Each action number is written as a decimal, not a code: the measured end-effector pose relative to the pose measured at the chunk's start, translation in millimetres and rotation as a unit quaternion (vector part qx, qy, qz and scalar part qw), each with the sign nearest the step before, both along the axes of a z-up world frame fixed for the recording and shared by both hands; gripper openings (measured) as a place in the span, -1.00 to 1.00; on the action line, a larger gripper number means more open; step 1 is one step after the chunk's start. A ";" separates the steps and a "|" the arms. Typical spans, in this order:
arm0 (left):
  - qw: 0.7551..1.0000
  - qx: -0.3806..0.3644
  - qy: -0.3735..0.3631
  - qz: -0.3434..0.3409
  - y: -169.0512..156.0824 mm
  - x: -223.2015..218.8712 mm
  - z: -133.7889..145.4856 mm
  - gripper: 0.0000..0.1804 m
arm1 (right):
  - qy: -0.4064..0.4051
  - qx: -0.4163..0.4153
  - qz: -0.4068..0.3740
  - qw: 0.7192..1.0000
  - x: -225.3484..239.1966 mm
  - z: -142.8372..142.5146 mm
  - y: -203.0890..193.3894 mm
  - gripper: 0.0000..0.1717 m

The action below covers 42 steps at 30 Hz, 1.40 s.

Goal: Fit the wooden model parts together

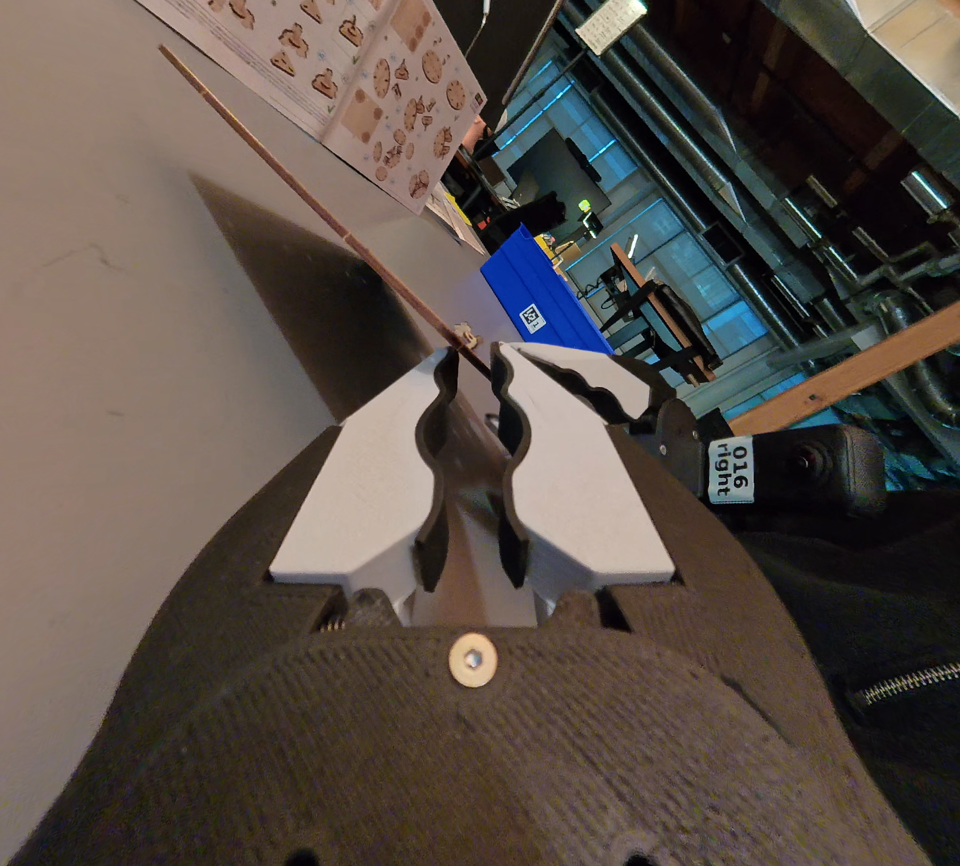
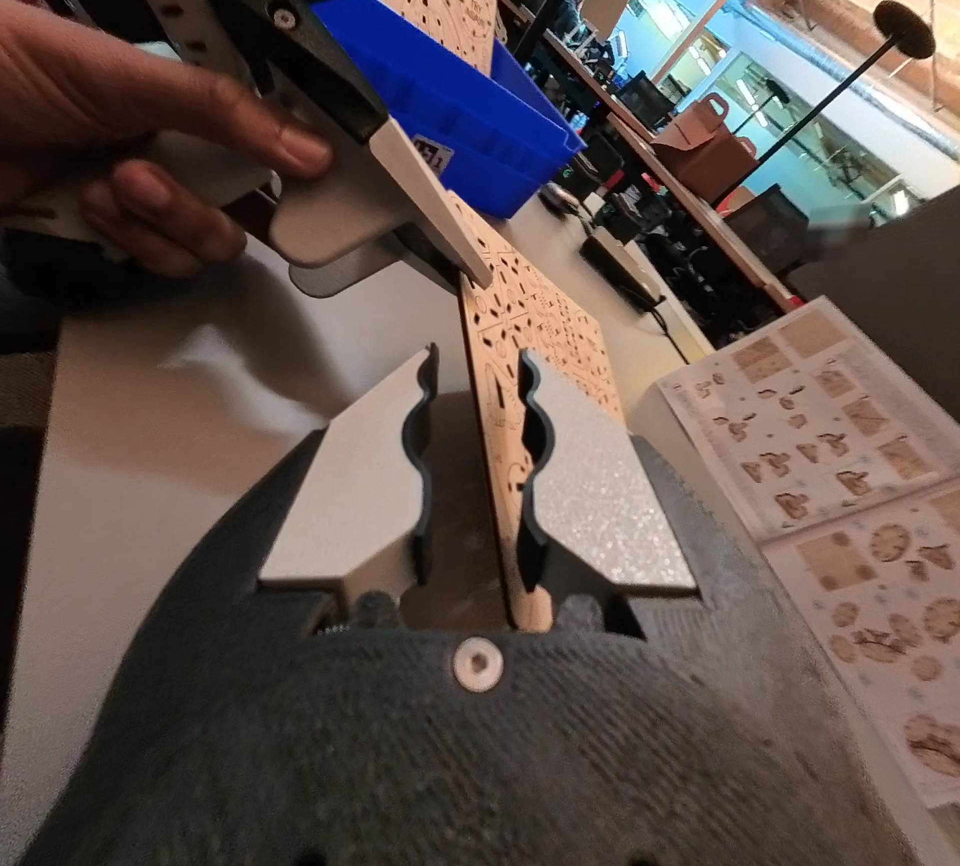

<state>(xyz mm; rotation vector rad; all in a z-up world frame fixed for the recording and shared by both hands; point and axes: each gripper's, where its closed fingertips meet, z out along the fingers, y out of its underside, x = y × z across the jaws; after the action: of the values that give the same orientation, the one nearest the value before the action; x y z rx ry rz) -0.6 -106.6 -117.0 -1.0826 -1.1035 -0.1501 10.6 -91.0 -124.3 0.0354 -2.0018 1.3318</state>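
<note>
Plywood, thin and laser-cut: the sheet [image 2: 524, 373] stands on edge between the right gripper [image 2: 478, 363]'s fingers, against the right-hand pad, with a plain gap to the left-hand one, so that gripper is open around it, not clamping. The left gripper [image 1: 474, 354] meets the sheet's far end; its jaws stand slightly apart with the sheet's edge [image 1: 311, 202] running between the tips, and neither pad visibly presses on it.

With neither grip firm, I judge the sheet could tip or slide down onto the table [image 1: 104, 321].

Only the right wrist view shows the sheet's cut pattern and the hand [image 2: 130, 124] on the left gripper; the left view shows it edge-on. Beyond the sheet sit a blue bin [image 2: 467, 129] and an instruction leaflet [image 2: 831, 451].
</note>
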 end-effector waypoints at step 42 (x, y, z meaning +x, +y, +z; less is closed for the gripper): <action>0.997 -0.063 -0.048 -0.024 26.7 3.6 -21.1 -0.95 | 0.140 0.148 -0.061 0.977 -7.8 -22.5 4.1 -0.92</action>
<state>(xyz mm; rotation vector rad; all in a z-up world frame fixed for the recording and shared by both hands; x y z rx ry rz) 3.0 -79.9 -138.1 -1.2247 -1.1868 -0.1740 2.8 -86.9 -146.8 0.2229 -1.9079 0.8875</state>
